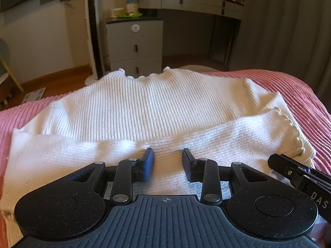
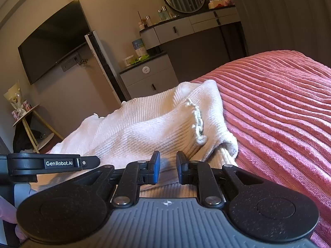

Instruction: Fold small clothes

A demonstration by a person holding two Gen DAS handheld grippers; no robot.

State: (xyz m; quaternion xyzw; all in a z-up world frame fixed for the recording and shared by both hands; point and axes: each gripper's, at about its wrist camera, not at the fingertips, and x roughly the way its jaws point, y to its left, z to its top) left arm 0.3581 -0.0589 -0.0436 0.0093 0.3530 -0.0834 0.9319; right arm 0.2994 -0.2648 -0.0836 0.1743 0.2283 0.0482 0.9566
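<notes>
A white ribbed knit top point(image 1: 144, 107) lies spread on the pink ribbed bedspread point(image 1: 293, 88), its collar at the far edge and a sleeve folded across its near part. My left gripper point(image 1: 168, 161) is open, its fingers resting just above the folded sleeve near the middle. My right gripper point(image 2: 168, 165) is open with a narrow gap, low over the sleeve's cuff end point(image 2: 198, 124) with its scalloped trim. The right gripper's arm shows at the right edge of the left wrist view point(image 1: 298, 171). The top also shows in the right wrist view point(image 2: 144, 124).
A grey drawer unit point(image 1: 134, 45) and a dressing table point(image 1: 190, 0) with a round mirror stand beyond the bed's far edge. A white tower fan point(image 2: 103, 62) and a wall TV point(image 2: 53, 39) are at left. The bedspread point(image 2: 279, 103) extends right.
</notes>
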